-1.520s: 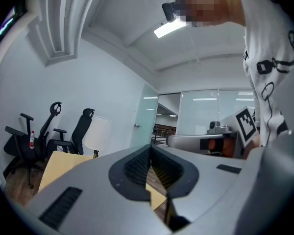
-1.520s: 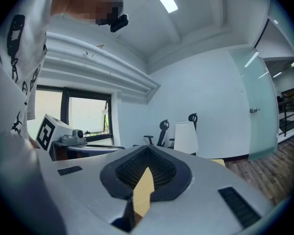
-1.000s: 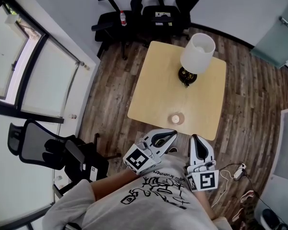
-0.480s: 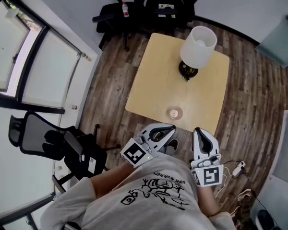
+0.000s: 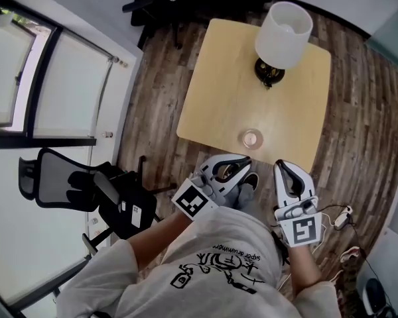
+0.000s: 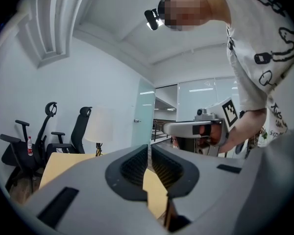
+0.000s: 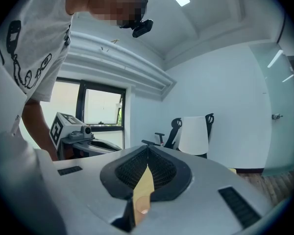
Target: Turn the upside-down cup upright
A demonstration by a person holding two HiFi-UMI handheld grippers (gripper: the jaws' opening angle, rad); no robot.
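- Both of my claws are held close in front of my body, short of the table and pointing toward it roughly level.
- My left gripper [image 5: 244,160] is pinched together with nothing in it. Its own view shows only a thin slit between the ribbed pads, with tabletop behind.
- My right gripper [image 5: 280,165] is the same: pads pressed together and holding nothing, with a sliver of yellow wood showing through the gap.
- Just past the tips comes the near edge of the table [image 5: 219,91].
- The cup [image 5: 251,138] stands on that table close to the near edge, ahead of the gap between my two claws and touching neither of them.
- From above I see only a pale round disc, so I can't tell which end is up. Going by the task, I take it as not yet turned.
- My judgement is that this is the approach and the flip itself hasn't begun.
- The next move calls for spreading one claw's jaws, reaching in to take the cup by its side wall, then lifting, rolling it over and setting it down on its base.
- Further back on the table stands the lamp [image 5: 284,26], well apart from the cup and out of my path.
- Beyond the table, office chairs [image 6: 81,129] line the wall.
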